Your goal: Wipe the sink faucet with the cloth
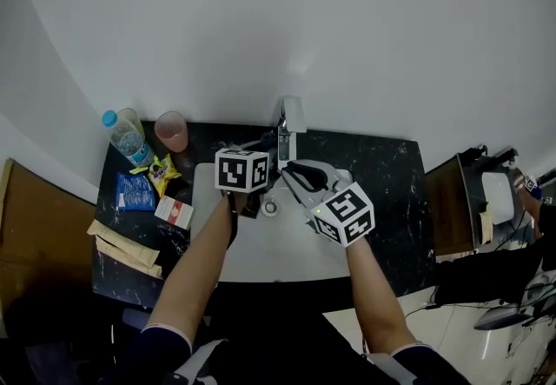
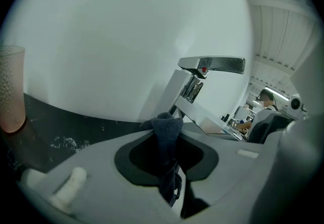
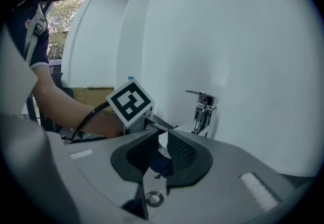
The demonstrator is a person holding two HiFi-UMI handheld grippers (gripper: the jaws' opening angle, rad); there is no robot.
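Note:
A chrome faucet (image 1: 287, 122) stands at the back of the white sink (image 1: 261, 253). In the left gripper view its lever (image 2: 210, 64) is close ahead. My left gripper (image 1: 263, 153) sits just left of the faucet base, shut on a dark blue cloth (image 2: 167, 139) that sticks up past the pads and hangs below them. My right gripper (image 1: 289, 171) hovers over the basin in front of the faucet (image 3: 204, 109), its jaws apart. The cloth (image 3: 161, 164) shows low in the gap of the right gripper (image 3: 161, 134), and I cannot tell whether it touches the pads.
On the black counter (image 1: 382, 192) left of the sink stand a water bottle (image 1: 126, 136), a pink cup (image 1: 172, 130), snack packets (image 1: 161, 173) and a small box (image 1: 175, 212). The drain (image 1: 270, 207) lies under the grippers. A white wall rises behind.

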